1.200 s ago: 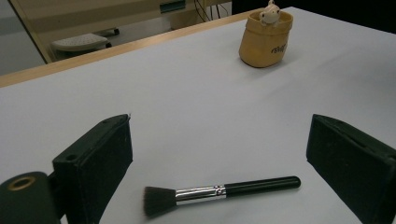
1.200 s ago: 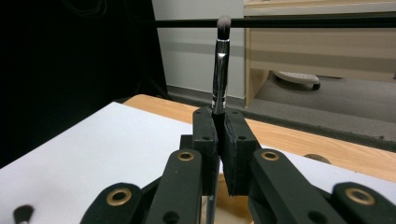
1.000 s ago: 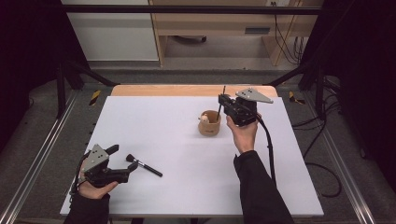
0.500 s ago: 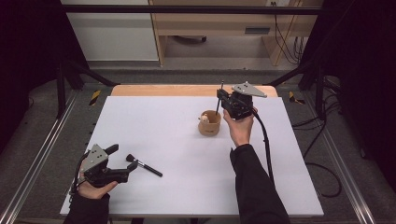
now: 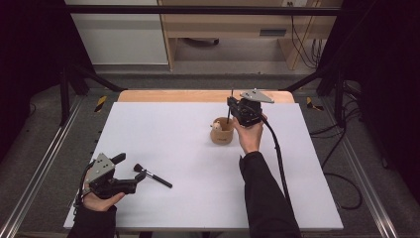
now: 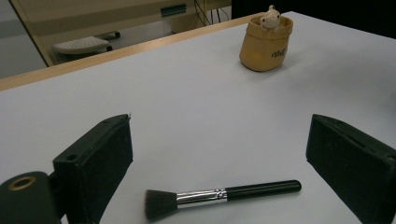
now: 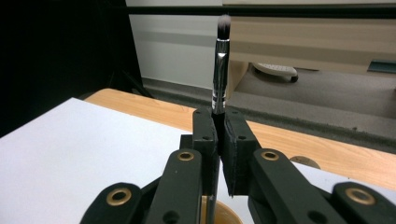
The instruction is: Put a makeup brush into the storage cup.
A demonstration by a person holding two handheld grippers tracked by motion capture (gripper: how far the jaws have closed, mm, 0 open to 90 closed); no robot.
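Slim brush [image 7: 221, 65] being clamped upright in right claw [image 5: 231, 106] over pot [image 5: 222, 131]; larger brush [image 6: 219, 195] lying between parted left claw [image 5: 132, 173], awaiting pickup.

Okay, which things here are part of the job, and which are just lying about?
Part of the job:
- thin brush clamped upright in the right tongs
- tan cup below it
- flat-top brush lying between the open left tongs

Lying about:
- yellow-black tools on the floor
- cables

On the table [image 5: 307, 198], the pouch [image 5: 221, 135] stands behind and right of the lying brush [image 5: 152, 176].
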